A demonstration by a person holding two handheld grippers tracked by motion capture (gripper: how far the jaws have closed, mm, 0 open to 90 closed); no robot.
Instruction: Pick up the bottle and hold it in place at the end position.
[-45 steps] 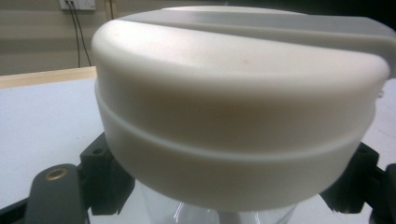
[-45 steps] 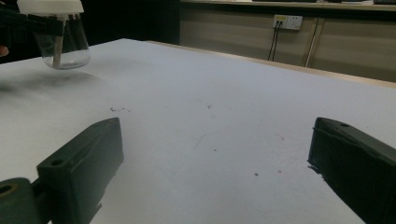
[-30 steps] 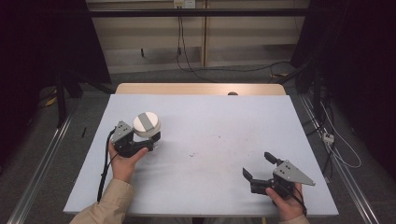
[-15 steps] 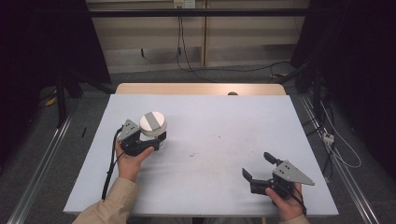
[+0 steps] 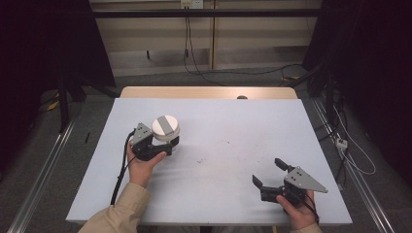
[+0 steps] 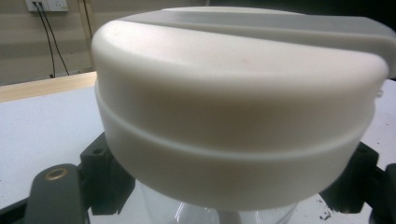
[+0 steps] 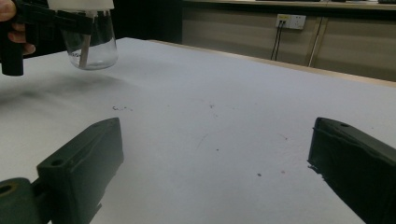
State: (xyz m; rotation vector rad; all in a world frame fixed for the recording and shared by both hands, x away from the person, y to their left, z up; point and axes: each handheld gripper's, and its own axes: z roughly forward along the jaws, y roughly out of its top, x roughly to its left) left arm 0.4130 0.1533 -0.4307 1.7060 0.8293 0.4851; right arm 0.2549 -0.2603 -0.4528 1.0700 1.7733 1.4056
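The left gripper point(image 5: 163, 143) grips a clear jar point(image 7: 88, 44) with a white lid point(image 5: 165, 126), its jaws closed on the glass just under the lid. In the left gripper view the lid point(image 6: 238, 107) bulges out over both jaws, and clear glass shows below its rim. The jar stands upright: its long axis runs straight up, lid on top, rounded glass bottom down. A raised grey bar crosses the top of the lid and, in the high view, points toward the far edge of the table point(image 5: 233, 121), leaning slightly right. In the right gripper view the jar's bottom hangs a little above the table with a soft shadow beneath it, and a thin pale stick stands inside the glass.

The jar is over the left half of the table, about midway between the near and far edges and well in from the left edge. The surface to its right, and ahead toward the far edge, is bare but for a few small dark specks near the middle.

The right gripper point(image 5: 272, 178) rests near the table's near right corner, well apart from the jar. Its jaws stand wide with nothing between them, pointing leftward across the table.
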